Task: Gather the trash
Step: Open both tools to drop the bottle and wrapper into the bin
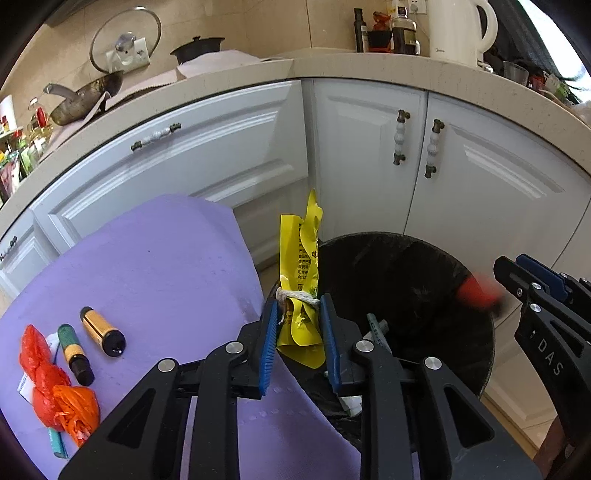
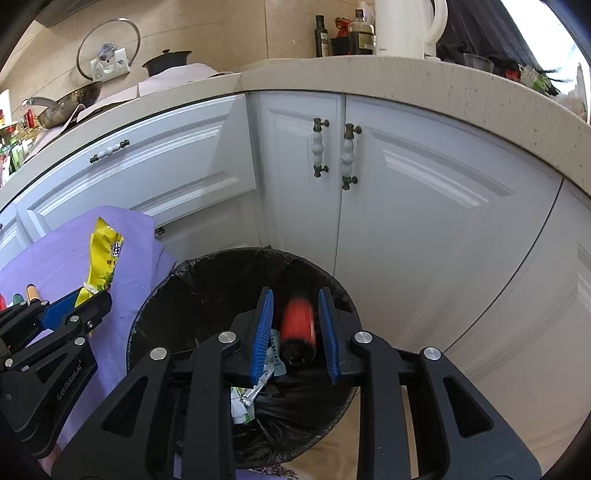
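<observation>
My left gripper (image 1: 298,301) is shut on a yellow snack wrapper (image 1: 299,251) tied with white string, held upright at the near left rim of the black-lined trash bin (image 1: 491,332). In the right wrist view my right gripper (image 2: 295,291) hangs over the bin (image 2: 155,295). A red cylinder with a black end (image 2: 297,321) sits between its blue pads, blurred, with thin gaps on both sides. Wrappers (image 2: 255,391) lie inside the bin. On the purple mat (image 1: 147,258) lie orange plastic bags (image 1: 55,387), a green and yellow cylinder (image 1: 74,350) and an orange and black one (image 1: 101,330).
White cabinet doors (image 2: 406,221) stand right behind the bin under a stone counter (image 1: 369,70). On the counter are a wok (image 1: 85,99), a kettle (image 1: 461,29) and bottles. Tan floor shows beside the bin at the lower right.
</observation>
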{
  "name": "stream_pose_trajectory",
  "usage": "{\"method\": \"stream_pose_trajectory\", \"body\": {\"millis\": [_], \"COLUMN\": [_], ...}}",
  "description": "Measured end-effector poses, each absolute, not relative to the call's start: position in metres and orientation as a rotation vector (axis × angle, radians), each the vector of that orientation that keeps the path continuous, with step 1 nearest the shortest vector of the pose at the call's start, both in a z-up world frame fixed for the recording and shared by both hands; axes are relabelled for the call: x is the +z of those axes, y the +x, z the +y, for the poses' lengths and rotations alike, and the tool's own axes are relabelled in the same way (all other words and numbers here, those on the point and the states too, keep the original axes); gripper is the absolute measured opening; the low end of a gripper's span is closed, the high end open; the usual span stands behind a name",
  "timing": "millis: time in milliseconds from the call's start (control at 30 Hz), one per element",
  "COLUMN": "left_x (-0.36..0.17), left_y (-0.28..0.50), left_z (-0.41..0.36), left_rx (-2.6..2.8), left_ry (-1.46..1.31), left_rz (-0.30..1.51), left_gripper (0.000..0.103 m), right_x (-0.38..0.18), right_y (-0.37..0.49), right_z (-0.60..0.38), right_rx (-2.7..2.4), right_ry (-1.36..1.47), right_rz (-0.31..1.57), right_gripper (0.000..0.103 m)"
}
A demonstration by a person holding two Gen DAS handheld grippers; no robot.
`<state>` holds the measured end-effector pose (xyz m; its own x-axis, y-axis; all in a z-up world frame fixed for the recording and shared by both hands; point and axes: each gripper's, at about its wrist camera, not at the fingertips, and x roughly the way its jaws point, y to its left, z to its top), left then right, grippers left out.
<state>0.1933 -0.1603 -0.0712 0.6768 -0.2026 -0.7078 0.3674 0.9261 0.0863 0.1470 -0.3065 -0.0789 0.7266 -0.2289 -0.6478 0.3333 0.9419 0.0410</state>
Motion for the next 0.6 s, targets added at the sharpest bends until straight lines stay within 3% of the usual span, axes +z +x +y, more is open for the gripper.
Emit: {"method": "stream_pose_trajectory", "body": {"millis": [200, 467, 600], "left_x": [-0.071, -0.063, -0.058], "left_y": [0.192, 0.185, 0.179], "left_z": [-0.157, -0.144, -0.128], "left_rx": [-0.318, -0.315, -0.298], "left_ry": [0.221, 0.198, 0.181], "left_rz": [0.763, 0.753, 0.751], "left_gripper": [0.033, 0.034, 0.034], "right_x": [-0.079, -0.075, -0.073], "right_y": [0.145, 0.141, 0.140], "right_z": [-0.305, -0.296, -0.282], "right_rx": [-0.320, -0.315, -0.293], "right_ry": [0.157, 0.159, 0.150], "right_rz": [0.691, 0.690, 0.690], "right_gripper": [0.025, 0.027, 0.034]}}
